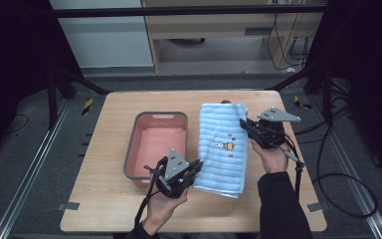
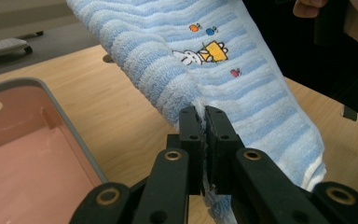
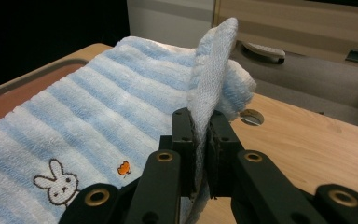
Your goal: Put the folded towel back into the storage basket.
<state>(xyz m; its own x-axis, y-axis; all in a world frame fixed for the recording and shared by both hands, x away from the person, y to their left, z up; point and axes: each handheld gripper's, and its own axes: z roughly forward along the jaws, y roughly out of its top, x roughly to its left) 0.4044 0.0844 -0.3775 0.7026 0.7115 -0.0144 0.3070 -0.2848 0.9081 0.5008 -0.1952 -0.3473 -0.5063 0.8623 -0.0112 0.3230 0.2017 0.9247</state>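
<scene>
left gripper clamps towel near edge | right gripper clamps far edge

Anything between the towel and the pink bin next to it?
Nothing visible. The towel is pinched at both ends by the left claw and right claw, and the pink bin sits open directly beside it on the table.

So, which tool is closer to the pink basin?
The left one. The left tool grips the near left edge of the towel, right beside the pink basin's near corner. The right tool grips the towel's far right edge, across the towel from it.
</scene>
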